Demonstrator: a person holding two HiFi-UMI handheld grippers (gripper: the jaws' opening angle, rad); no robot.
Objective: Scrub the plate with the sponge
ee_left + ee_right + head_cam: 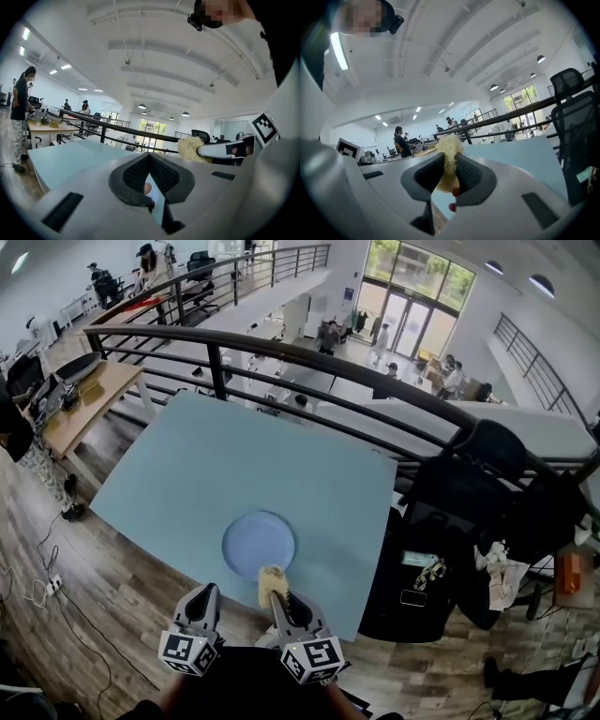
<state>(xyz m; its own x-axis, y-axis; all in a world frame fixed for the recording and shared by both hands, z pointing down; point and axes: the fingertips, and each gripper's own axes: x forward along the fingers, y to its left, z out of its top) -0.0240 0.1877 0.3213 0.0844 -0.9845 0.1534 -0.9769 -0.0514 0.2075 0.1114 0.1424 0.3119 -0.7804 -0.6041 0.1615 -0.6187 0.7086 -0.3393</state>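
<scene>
A round blue plate (255, 540) lies on the light blue table (187, 484), near its front edge. My right gripper (277, 598) is shut on a pale yellow fibrous sponge (271, 579), which sits at the plate's near rim. In the right gripper view the sponge (449, 149) sticks up between the dark pads (469, 174) of that gripper (450, 161). My left gripper (208, 592) hangs at the table's front edge, left of the plate, apart from it. Its jaws (150, 157) are shut with nothing between them. From the left gripper view the sponge (190, 149) shows to the right.
A dark metal railing (281, 352) runs behind the table. A black office chair and a black bag (450, 521) stand close to the table's right edge. A wooden desk (84, 395) stands to the far left. Cables (42, 568) lie on the wood floor.
</scene>
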